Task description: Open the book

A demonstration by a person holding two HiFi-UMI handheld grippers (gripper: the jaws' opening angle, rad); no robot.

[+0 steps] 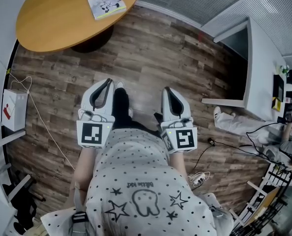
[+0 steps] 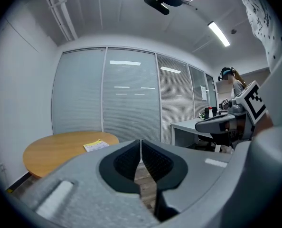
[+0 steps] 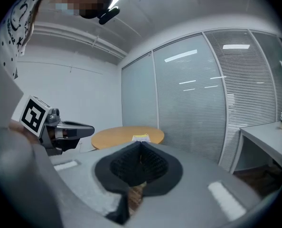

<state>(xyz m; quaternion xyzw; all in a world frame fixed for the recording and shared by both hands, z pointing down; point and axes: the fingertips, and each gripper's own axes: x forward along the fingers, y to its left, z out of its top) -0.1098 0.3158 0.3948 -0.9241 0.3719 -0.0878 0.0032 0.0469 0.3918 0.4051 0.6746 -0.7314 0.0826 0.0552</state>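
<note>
A thin book [image 1: 105, 1] with a yellow and white cover lies closed on the round wooden table [image 1: 57, 18] at the top of the head view. It also shows as a small flat shape, the book [image 2: 96, 146] on the table [image 2: 55, 151] in the left gripper view, and the book [image 3: 141, 138] in the right gripper view. My left gripper [image 1: 108, 81] and right gripper [image 1: 165, 90] are held side by side close to the person's body, over the floor and well short of the table. Both are shut with nothing between their jaws.
Wood-plank floor [image 1: 156, 58] lies between me and the table. A white desk [image 1: 261, 73] stands at the right, with cables [image 1: 224, 144] on the floor near it. A white bag [image 1: 13, 107] sits at the left wall. Frosted glass walls [image 2: 122, 94] rise behind the table.
</note>
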